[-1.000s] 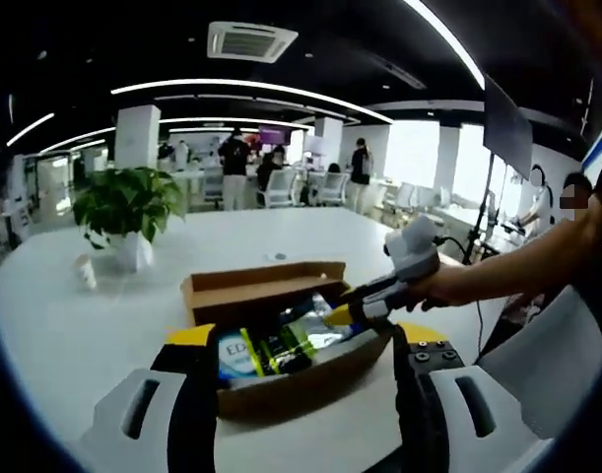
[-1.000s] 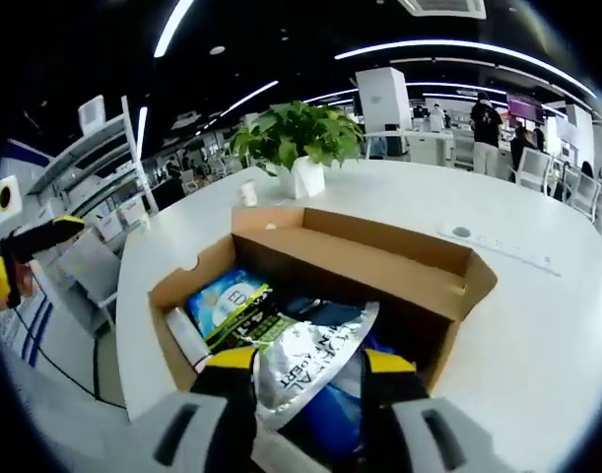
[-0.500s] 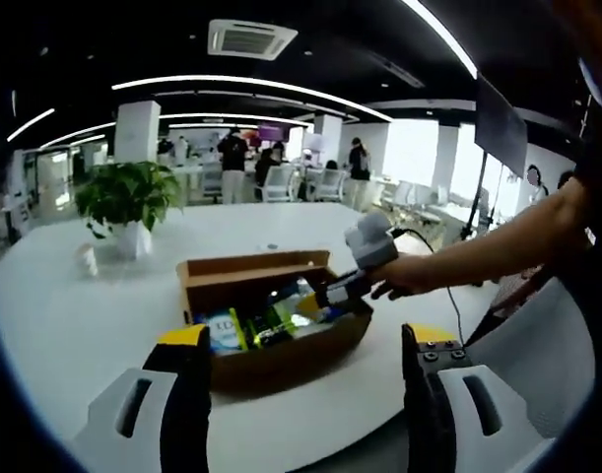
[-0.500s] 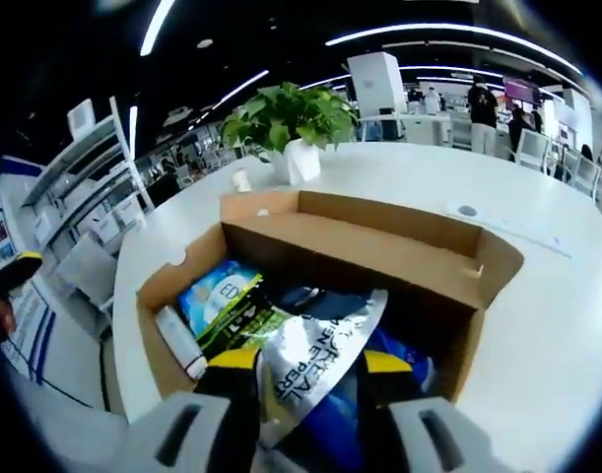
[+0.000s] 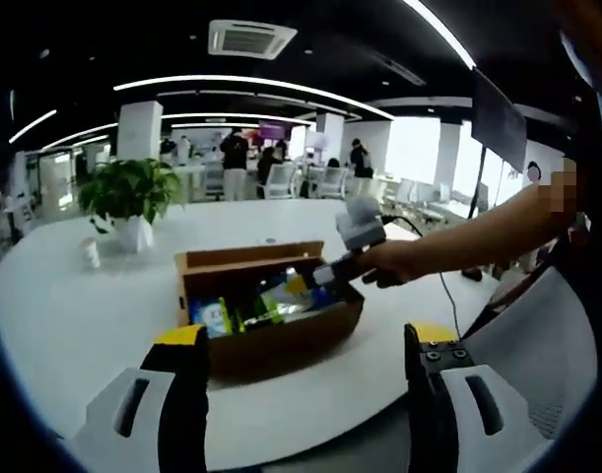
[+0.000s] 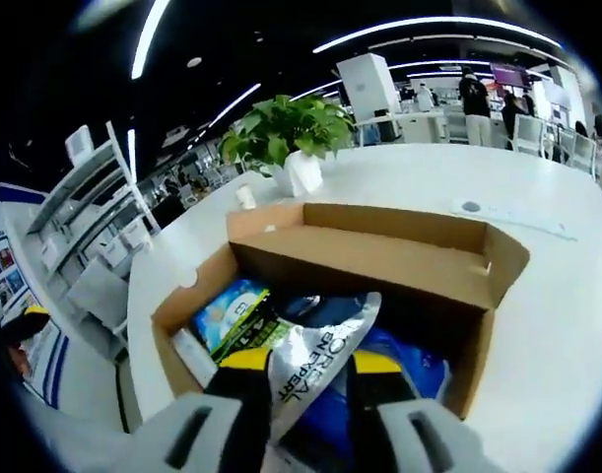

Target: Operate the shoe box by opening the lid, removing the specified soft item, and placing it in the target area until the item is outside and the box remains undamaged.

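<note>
The left claw (image 5: pixel 305 355) had drawn back from the shoe box (image 5: pixel 271 340) over the last second: in the left gripper view the box sat smaller and farther off on the white bench (image 5: pixel 74 325) than it had a second before, and the claw's jaws stood wide apart with nothing between them. The box lid was already folded open.

The right claw (image 6: pixel 308 374) had stayed at the box. In the right gripper view its jaws were pinched on the silver pouch (image 6: pixel 315 360), a soft foil pack lying among the other packets inside the shoe box (image 6: pixel 379 251). Compared with half a second earlier the pouch looked slightly more gathered between the jaws, but it was still within the box walls. In the left gripper view the right claw (image 5: pixel 325 274) reached in over the box's near corner.

By this reading the grip was secured and the lift had yet to clear the rim; the pouch remained inside, not at any target area. A potted plant (image 5: pixel 128 202) stood well apart.
</note>
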Motion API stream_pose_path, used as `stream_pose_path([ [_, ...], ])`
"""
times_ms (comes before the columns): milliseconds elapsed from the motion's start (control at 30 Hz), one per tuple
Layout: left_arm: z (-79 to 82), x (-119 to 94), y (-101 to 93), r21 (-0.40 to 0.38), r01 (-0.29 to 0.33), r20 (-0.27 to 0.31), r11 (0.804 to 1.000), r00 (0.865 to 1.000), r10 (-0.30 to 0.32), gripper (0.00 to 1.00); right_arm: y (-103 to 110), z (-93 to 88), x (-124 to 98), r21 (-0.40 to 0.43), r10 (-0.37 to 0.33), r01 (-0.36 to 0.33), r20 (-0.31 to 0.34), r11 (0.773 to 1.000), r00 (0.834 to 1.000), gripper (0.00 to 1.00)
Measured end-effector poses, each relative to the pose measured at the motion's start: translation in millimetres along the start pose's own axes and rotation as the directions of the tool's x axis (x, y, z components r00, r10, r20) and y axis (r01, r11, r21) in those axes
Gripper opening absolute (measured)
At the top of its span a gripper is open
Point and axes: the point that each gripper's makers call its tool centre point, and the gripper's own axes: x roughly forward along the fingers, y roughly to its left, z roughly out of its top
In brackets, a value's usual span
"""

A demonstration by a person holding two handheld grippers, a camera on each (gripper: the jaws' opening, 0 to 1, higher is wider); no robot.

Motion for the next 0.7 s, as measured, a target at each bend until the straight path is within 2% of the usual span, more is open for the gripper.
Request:
stream_pose_path([
  [100, -4.5, 2, -0.3, 0.009, 0.003, -0.02, 1.0, 1.0, -0.002, 0.84, 3, 2.4, 1, 0.024, 0.01, -0.011, 0.008, 1.0, 1.0, 0.24],
  [300, -7.0, 4, -0.2, -0.004, 0.009, -0.021, 1.0, 1.0, -0.009, 0.84, 7, 3.9, 2, 0.077, 0.033, -0.034, 0.015, 0.996, 0.999, 0.18],
  [433, -6.7, 4, -2.7, -0.005, 0.019, -0.02, 1.0, 1.0, -0.019, 0.84, 13, 12.3, 0, 0.159, 0.064, -0.071, 0.052, 0.985, 0.997, 0.16],
  [633, -8.2, 5, -3.2, -0.019, 0.025, -0.021, 1.0, 0.999, -0.025, 0.83, 17, 14.9, 2, 0.204, 0.082, -0.092, 0.057, 0.975, 0.995, 0.14],
  [700, -8.5, 5, -3.1, -0.018, 0.026, -0.021, 1.0, 0.999, -0.026, 0.82, 22, 10.6, 3, 0.222, 0.108, -0.114, 0.038, 0.968, 0.993, 0.09],
])
